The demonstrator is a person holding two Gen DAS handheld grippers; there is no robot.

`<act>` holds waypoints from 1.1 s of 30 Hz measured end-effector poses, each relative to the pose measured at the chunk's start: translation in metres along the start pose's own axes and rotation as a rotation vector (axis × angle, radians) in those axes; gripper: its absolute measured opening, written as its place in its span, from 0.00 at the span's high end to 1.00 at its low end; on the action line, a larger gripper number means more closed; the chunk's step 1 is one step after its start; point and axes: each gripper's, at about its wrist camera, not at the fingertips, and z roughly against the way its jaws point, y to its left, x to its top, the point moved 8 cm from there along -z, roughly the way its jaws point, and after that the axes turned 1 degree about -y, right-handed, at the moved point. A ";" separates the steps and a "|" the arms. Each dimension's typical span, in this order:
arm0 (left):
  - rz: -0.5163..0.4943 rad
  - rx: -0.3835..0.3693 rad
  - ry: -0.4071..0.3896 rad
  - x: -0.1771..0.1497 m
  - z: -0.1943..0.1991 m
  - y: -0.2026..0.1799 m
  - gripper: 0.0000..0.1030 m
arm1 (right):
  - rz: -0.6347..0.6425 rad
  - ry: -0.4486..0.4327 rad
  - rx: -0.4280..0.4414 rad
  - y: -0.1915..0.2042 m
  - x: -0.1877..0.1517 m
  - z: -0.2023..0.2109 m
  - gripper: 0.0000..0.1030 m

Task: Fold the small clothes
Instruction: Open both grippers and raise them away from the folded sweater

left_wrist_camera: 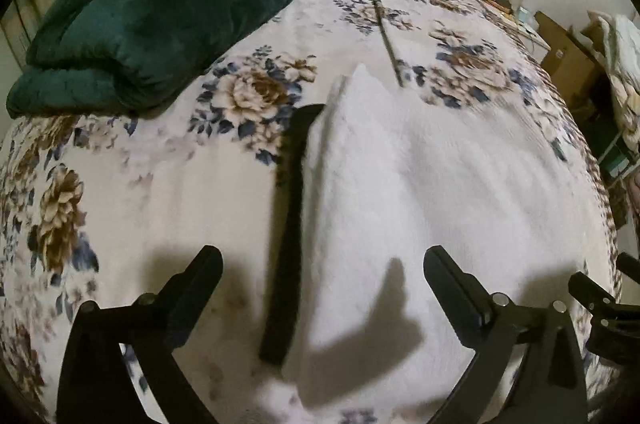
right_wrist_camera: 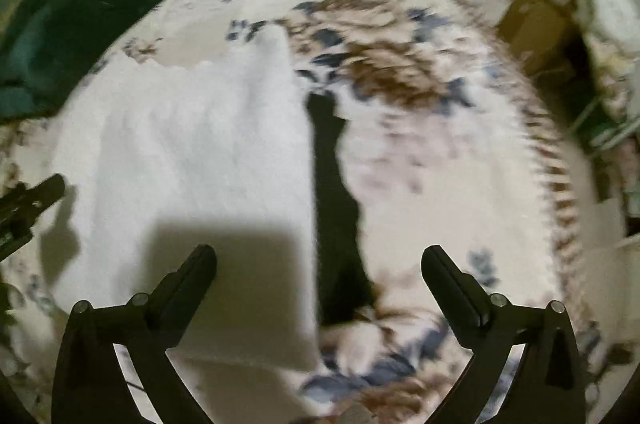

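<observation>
Cloth [left_wrist_camera: 400,204], white and fluffy, lies flat on the bed [left_wrist_camera: 160,184] beyond both grippers, a dark strip [left_wrist_camera: 290,224] along its edge. Left gripper [left_wrist_camera: 322,264] and right gripper [right_wrist_camera: 319,262] hover with fingers wide and empty, apparently so the fold rests undisturbed.
</observation>
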 end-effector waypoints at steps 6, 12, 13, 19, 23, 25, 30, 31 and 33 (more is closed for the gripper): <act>-0.019 0.022 -0.020 -0.012 0.044 -0.014 0.00 | -0.033 -0.033 -0.044 -0.013 -0.018 0.048 0.00; -0.024 0.016 -0.050 -0.014 0.103 -0.028 0.00 | -0.068 -0.064 -0.054 -0.029 -0.028 0.107 0.00; -0.028 0.017 -0.059 -0.014 0.117 -0.031 0.00 | -0.073 -0.065 -0.052 -0.031 -0.030 0.117 0.00; -0.034 0.018 -0.099 -0.019 0.192 -0.043 0.00 | -0.095 -0.122 -0.058 -0.046 -0.043 0.204 0.00; -0.030 0.042 -0.131 -0.023 0.253 -0.046 0.00 | -0.101 -0.170 -0.068 -0.057 -0.054 0.273 0.00; -0.028 0.036 -0.145 -0.025 0.280 -0.048 0.00 | -0.104 -0.192 -0.071 -0.061 -0.058 0.305 0.00; -0.043 0.038 -0.188 -0.032 0.359 -0.054 0.00 | -0.106 -0.258 -0.060 -0.069 -0.073 0.396 0.00; -0.047 0.036 -0.196 -0.033 0.370 -0.056 0.00 | -0.106 -0.271 -0.058 -0.071 -0.077 0.414 0.00; -0.053 0.040 -0.212 -0.037 0.398 -0.058 0.00 | -0.105 -0.289 -0.050 -0.071 -0.084 0.444 0.00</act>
